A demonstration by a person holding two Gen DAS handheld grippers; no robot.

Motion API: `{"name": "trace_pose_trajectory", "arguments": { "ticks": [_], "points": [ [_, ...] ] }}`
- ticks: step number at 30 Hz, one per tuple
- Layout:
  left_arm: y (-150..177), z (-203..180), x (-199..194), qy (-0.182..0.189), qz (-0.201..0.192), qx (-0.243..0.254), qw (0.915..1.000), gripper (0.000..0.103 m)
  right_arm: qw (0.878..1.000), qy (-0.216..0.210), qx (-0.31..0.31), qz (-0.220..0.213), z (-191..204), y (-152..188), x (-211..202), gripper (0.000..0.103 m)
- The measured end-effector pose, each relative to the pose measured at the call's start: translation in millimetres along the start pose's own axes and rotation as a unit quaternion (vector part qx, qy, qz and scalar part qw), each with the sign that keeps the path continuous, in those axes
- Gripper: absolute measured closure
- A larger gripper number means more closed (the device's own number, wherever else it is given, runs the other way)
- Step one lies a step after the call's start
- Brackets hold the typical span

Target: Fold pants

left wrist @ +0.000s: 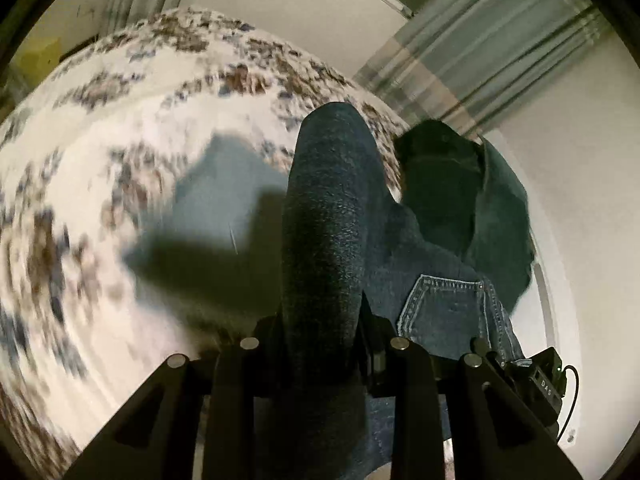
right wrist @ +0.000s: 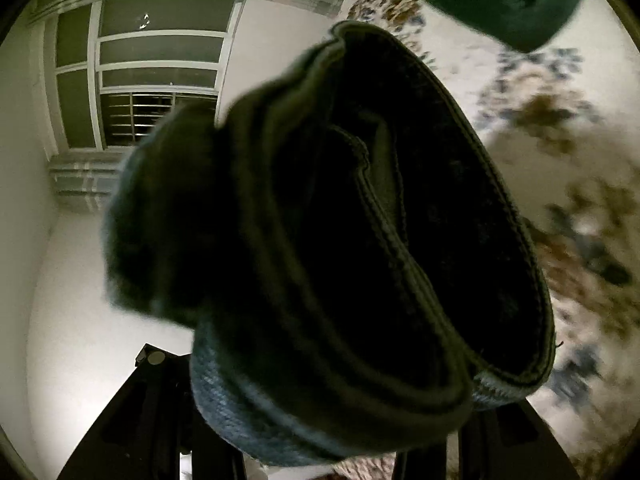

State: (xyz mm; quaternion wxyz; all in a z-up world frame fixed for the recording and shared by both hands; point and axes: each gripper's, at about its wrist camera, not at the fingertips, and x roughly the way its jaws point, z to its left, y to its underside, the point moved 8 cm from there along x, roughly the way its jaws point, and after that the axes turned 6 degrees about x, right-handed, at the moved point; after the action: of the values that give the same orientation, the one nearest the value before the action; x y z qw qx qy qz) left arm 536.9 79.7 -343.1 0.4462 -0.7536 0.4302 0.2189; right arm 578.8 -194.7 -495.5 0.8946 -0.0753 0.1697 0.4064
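We held the jeans (left wrist: 328,216) aloft over the floral bedspread (left wrist: 120,128) — left gripper (left wrist: 320,344) fingers pinching a thick fold, right gripper (right wrist: 332,420) fingers buried in bunched denim, evidently clamped. Risk as we judged it: heavy layers slipping free, or the fold landing crooked.

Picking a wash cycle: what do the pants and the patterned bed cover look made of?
The pants look like dark blue denim: coarse matte weave, pale stitched back pocket. The bed cover seems soft printed fabric, white with brown-blue blotches; motion blur hides its weave.
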Motion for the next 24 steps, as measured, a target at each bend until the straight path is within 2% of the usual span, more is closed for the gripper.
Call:
{"name": "trace_pose_trajectory", "arguments": {
  "ticks": [2, 5, 7, 9, 12, 14, 17, 19, 21, 24],
  "points": [
    [-26, 22, 16, -0.003, 0.003, -0.003, 1.0000, 0.079, 1.000, -0.005, 0.000, 0.000, 11, -20, 49, 0.061],
    [-48, 59, 47, -0.015, 0.013, -0.008, 0.9998, 0.079, 1.000, -0.006, 0.005, 0.005, 10, -44, 98, 0.061],
    [-52, 82, 66, -0.025, 0.029, -0.016, 0.9991, 0.079, 1.000, 0.006, 0.007, 0.013, 1, -52, 131, 0.061],
    [-52, 107, 83, -0.035, 0.047, -0.027, 0.9979, 0.078, 0.999, 0.025, 0.009, 0.026, -24, -54, 159, 0.062],
    [-42, 129, 98, -0.039, 0.064, -0.037, 0.9965, 0.077, 0.997, 0.056, 0.003, 0.046, -45, -58, 185, 0.060],
    [-38, 133, 99, -0.039, 0.067, -0.034, 0.9964, 0.073, 0.996, 0.068, 0.007, 0.059, -54, -57, 189, 0.050],
    [-36, 134, 98, -0.034, 0.074, -0.038, 0.9960, 0.072, 0.993, 0.100, 0.005, 0.065, -62, -63, 176, 0.046],
    [-36, 133, 95, -0.041, 0.079, -0.039, 0.9953, 0.071, 0.991, 0.123, 0.006, 0.058, -64, -66, 154, 0.038],
    [-36, 130, 90, -0.054, 0.082, -0.043, 0.9943, 0.070, 0.989, 0.139, 0.004, 0.044, -54, -49, 114, 0.038],
    [-38, 120, 75, -0.075, 0.075, -0.043, 0.9934, 0.070, 0.983, 0.178, -0.012, 0.030, -52, -44, 89, 0.035]
  ]
}}
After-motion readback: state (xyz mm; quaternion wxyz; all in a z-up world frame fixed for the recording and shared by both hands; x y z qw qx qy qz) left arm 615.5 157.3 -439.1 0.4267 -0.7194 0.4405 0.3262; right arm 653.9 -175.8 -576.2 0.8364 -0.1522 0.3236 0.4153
